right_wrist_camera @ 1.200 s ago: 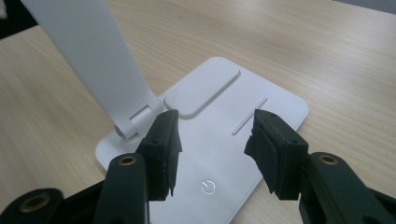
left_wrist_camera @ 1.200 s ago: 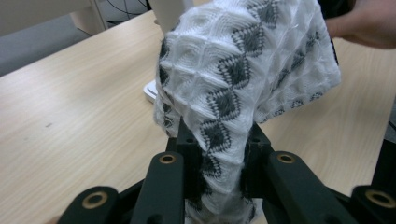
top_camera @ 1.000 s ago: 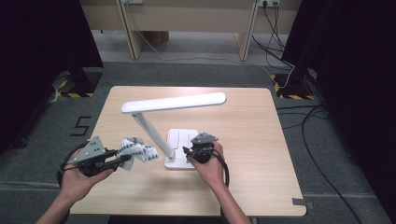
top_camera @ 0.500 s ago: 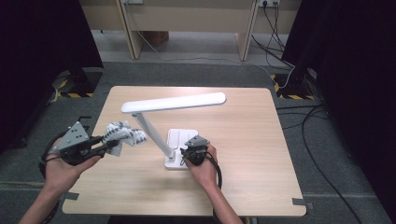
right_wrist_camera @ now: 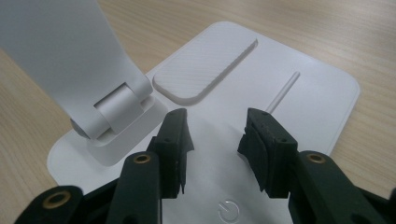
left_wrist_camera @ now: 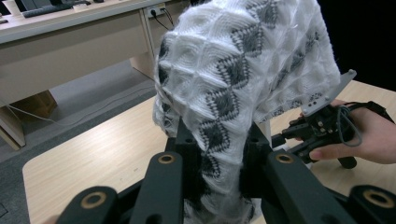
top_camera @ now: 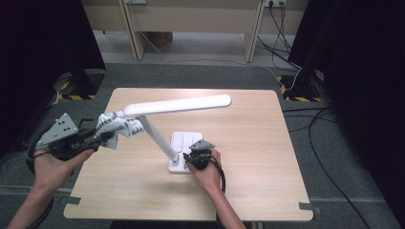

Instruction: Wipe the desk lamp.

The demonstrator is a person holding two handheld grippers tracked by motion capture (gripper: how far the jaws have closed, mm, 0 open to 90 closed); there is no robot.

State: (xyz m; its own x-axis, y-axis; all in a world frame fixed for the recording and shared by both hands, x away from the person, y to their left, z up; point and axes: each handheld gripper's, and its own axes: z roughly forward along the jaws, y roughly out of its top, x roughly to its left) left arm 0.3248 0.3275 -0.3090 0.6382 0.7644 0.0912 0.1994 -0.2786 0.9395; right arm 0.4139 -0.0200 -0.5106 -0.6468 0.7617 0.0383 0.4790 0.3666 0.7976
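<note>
In the high view, a white desk lamp stands on the wooden worktop. Its flat base is near the middle of the worktop, its arm leans up to the left, and its long head lies level above the far half. The left tongs are held at the left edge of the worktop and grip a white and grey knitted cloth, which hangs just beside the left end of the lamp head. The right tongs rest at the near edge of the lamp base.

In the left gripper view, the cloth is pinched between the two black jaws and rises above them. The right tongs are seen farther off, held by a hand.

In the right gripper view, the jaws of the right tongs stand apart over the lamp base and hold nothing. The hinge of the lamp arm is just beside the left jaw, and a power symbol on the base is between the jaws.
</note>
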